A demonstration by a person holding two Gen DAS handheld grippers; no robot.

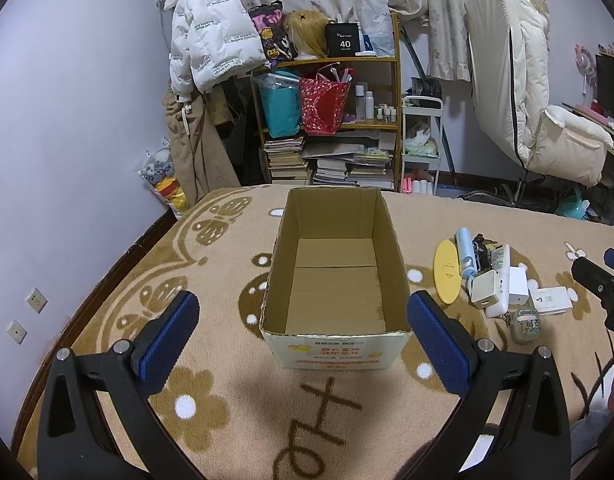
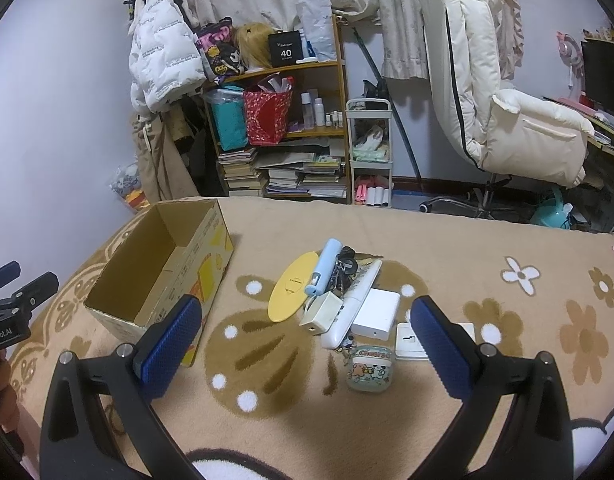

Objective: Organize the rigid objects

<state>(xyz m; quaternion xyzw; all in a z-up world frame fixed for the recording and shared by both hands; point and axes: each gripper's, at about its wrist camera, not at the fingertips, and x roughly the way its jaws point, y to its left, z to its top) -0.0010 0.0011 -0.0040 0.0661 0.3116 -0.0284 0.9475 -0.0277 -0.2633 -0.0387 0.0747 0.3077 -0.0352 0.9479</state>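
With both the left gripper (image 1: 303, 344) and right gripper (image 2: 307, 344) spread wide and empty, the small hard earbud case (image 2: 367, 368), nearest of the pile on the bed beside the empty cardboard box (image 2: 159, 276), looks light but smooth, best pinched across its flat sides.

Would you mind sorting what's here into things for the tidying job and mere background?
Job: box, yellow disc, blue tube, keys, charger, white adapter, earbud case.

Background: bookshelf, chair, jacket, blanket.
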